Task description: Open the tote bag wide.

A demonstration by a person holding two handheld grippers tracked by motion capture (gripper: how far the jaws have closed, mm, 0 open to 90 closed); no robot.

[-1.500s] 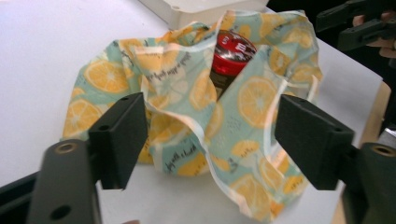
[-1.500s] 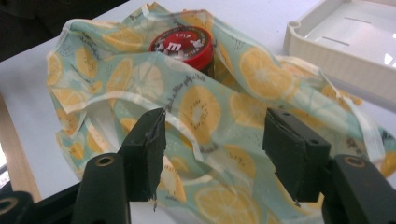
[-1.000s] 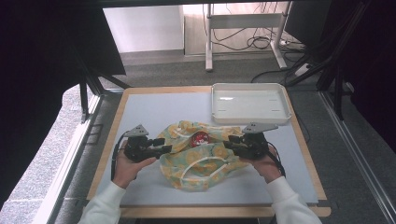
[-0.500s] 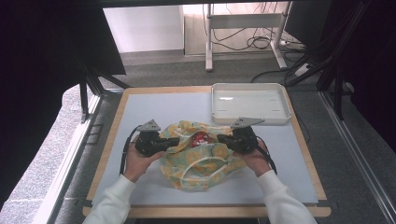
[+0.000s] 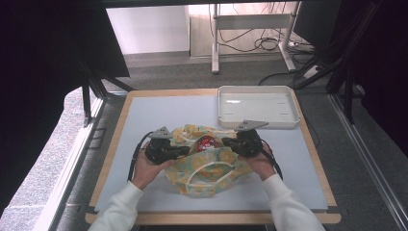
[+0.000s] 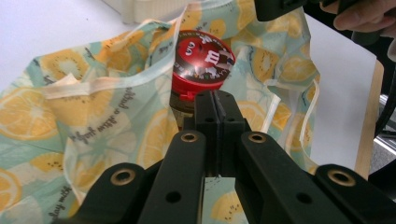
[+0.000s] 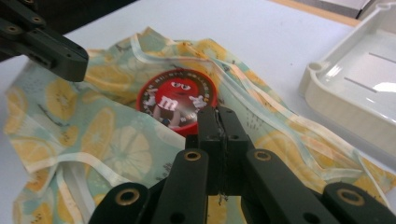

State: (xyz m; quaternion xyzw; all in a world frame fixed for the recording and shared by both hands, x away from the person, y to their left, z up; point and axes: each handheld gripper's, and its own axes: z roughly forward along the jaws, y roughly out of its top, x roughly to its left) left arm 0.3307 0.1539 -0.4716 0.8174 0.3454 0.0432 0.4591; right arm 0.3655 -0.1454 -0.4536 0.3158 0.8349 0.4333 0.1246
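A cloth bag [image 5: 207,161] printed with orange and lemon slices lies crumpled on the grey mat [image 5: 144,115] of the table, just in front of a white tray [image 5: 257,107] that sits at the mat's far right. In the bag's open mouth sits a jar with a red lid [image 5: 206,143] bearing a cartoon candy figure; the lid faces up and out of the opening, with cloth gathered around it on all sides.

The left gripper [image 5: 184,150] lies at the bag's left edge, level with the lid. Its jaws have just been closing and now stand pressed together; in the left gripper view they meet just below the lid [image 6: 203,58], on the cloth at the rim of the opening. Whether a fold of cloth is caught between them cannot be told.

The right gripper [image 5: 227,142] sits at the bag's right edge, facing the left one across the lid. Its jaws have also just been closing and are pressed together, their tips [image 7: 218,116] at the near edge of the lid [image 7: 178,100], over the bag's hem. The tray [image 7: 355,88] lies just beyond the bag on that side.
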